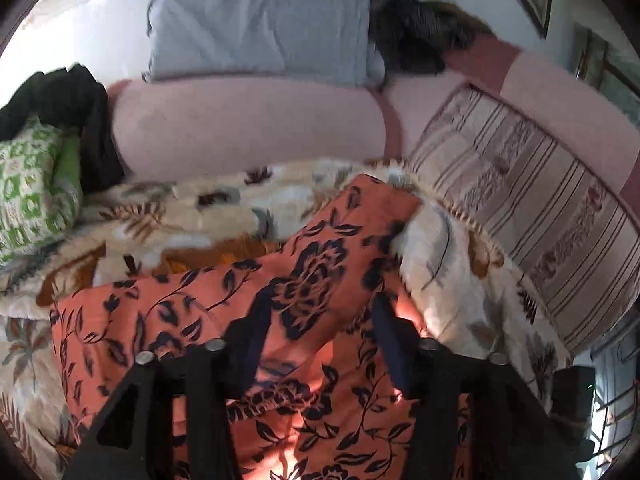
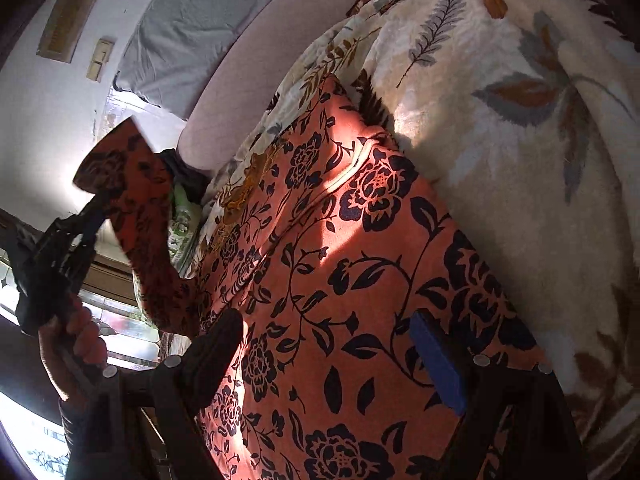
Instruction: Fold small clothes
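An orange cloth with a black flower print [image 1: 320, 256] lies spread on a cream leaf-patterned blanket [image 1: 168, 208]. My left gripper [image 1: 322, 304] hovers over it with its jaws clearly apart and the cloth passing beneath them, no pad pressing on it. In the right wrist view the left gripper [image 2: 94, 204], held by a hand [image 2: 76, 344], is at the left, and a flap of the orange cloth [image 2: 128, 184] stands up against its tips. My right gripper [image 2: 326, 354] is open low over the flat part of the cloth [image 2: 360, 240], nothing between its fingers.
A striped cushion [image 1: 532, 216] leans at the right and a grey pillow [image 1: 260, 20] sits on the pink sofa back [image 1: 248, 128]. A green patterned cloth [image 1: 32, 188] and a black garment [image 1: 76, 100] lie at the left. A window [image 2: 120, 320] is behind the hand.
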